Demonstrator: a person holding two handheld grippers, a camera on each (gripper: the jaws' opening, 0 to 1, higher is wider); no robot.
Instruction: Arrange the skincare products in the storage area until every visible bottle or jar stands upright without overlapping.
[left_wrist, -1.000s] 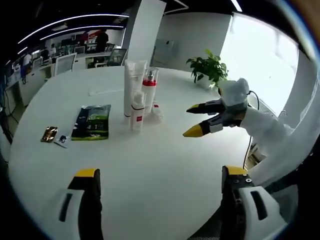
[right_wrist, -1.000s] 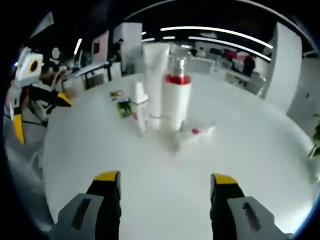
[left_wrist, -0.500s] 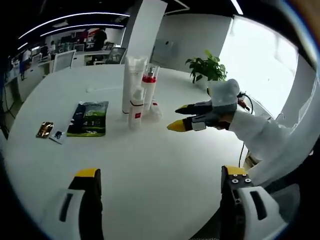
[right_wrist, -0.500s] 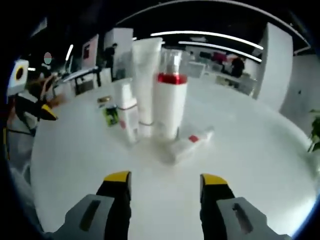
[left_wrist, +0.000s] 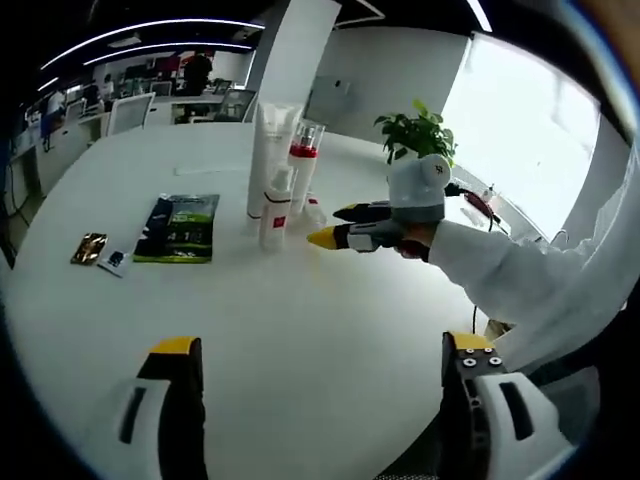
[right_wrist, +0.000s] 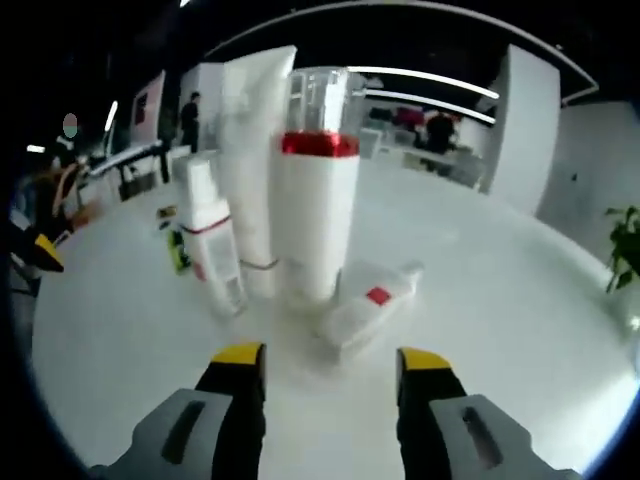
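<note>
Four skincare items: grouped on a round white table (left_wrist: 300, 330), three upright and one lying down.
Small gold sachet (left_wrist: 88, 248): flat on the table at far left in the left gripper view, just beside a small white card (left_wrist: 115, 259).
Dark green flat packet (left_wrist: 181, 228): lying flat, between the card and the bottles.
Short white bottle with a red label (right_wrist: 212, 252): upright, leftmost of the group in the right gripper view.
Tall white squeeze tube (right_wrist: 251, 170): upright on its cap, just behind and beside the short bottle.
White pump bottle with a red collar and clear cap (right_wrist: 315, 205): upright, close against the tall tube.
Small white tube with a red mark (right_wrist: 365, 305): lying on its side at the foot of the pump bottle, straight ahead of the right gripper's jaws.
Left gripper (left_wrist: 318, 352): jaws spread wide, holding nothing, well back from the bottles.
Right gripper (right_wrist: 325, 358): yellow-tipped jaws narrowed but apart, holding nothing, near the lying tube.
Green potted plant (left_wrist: 419, 134): at the table's far edge, right of the group.
White sleeve (left_wrist: 510, 285): behind the right gripper in the left gripper view.
</note>
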